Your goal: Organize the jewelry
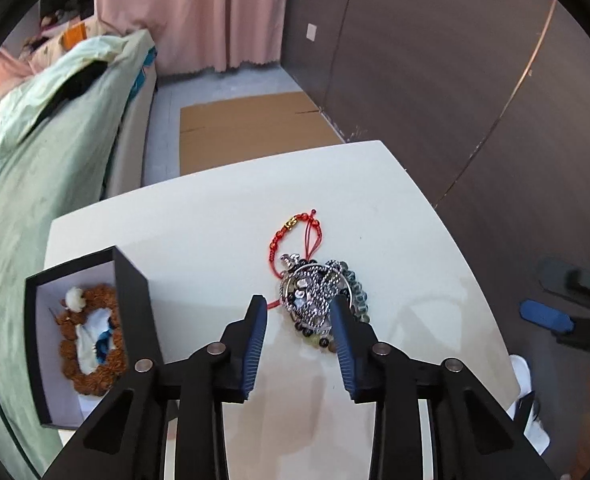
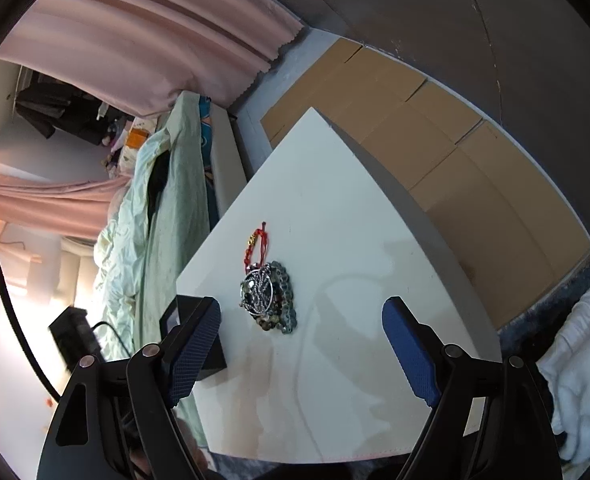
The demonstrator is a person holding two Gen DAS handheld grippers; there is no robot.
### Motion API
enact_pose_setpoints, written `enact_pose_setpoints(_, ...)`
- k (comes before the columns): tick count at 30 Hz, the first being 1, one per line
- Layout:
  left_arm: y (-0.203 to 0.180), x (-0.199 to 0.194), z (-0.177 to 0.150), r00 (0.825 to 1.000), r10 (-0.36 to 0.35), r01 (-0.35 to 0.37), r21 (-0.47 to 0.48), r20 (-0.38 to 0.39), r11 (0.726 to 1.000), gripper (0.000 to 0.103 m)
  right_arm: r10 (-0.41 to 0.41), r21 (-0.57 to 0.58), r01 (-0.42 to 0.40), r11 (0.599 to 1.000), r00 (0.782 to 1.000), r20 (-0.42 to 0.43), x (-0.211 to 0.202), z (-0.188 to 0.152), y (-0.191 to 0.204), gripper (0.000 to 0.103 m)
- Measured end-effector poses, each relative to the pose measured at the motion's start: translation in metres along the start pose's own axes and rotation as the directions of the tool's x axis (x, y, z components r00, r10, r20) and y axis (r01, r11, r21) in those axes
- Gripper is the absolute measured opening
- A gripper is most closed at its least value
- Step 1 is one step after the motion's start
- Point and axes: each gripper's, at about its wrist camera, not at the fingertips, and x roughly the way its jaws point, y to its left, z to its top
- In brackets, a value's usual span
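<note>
Black jewelry box (image 1: 129, 304) at far left of white table (image 1: 223, 216), brown bead bracelet (image 1: 95, 344) inside. Left gripper (image 1: 297, 312), jaws parted, empty, tips flanking jewelry pile (image 1: 319, 300), red cord bracelet (image 1: 295, 236) behind. Right gripper (image 2: 301, 312) spread wide, empty, short of pile.

One box (image 1: 131, 292), one jewelry pile (image 1: 315, 296), one table (image 1: 395, 208)

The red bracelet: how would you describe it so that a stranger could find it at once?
Look at the white table and find the heap of jewelry near its middle. The red bracelet lies at the far side of that heap, partly under it. It alone is a thin red cord with small red beads and one gold bead; the others are silver chain or dark, grey-green beads.
</note>
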Motion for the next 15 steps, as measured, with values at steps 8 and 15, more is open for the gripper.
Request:
enact_pose_setpoints(8, 0.002, 0.021, 0.009, 0.997, 0.034, -0.036, -0.038, -0.064, 0.999, 0.023, 0.036, 0.053, -0.036, 0.998, 0.999, -0.003, 0.000, 0.003, -0.011, 0.084)
enact_pose_setpoints(15, 0.012, 0.023, -0.006, 0.994, -0.021, 0.008, -0.123, -0.107, 0.992, 0.023, 0.034, 0.072, -0.034, 0.997, 0.999, 0.001, -0.002, 0.004, -0.014, 0.084)
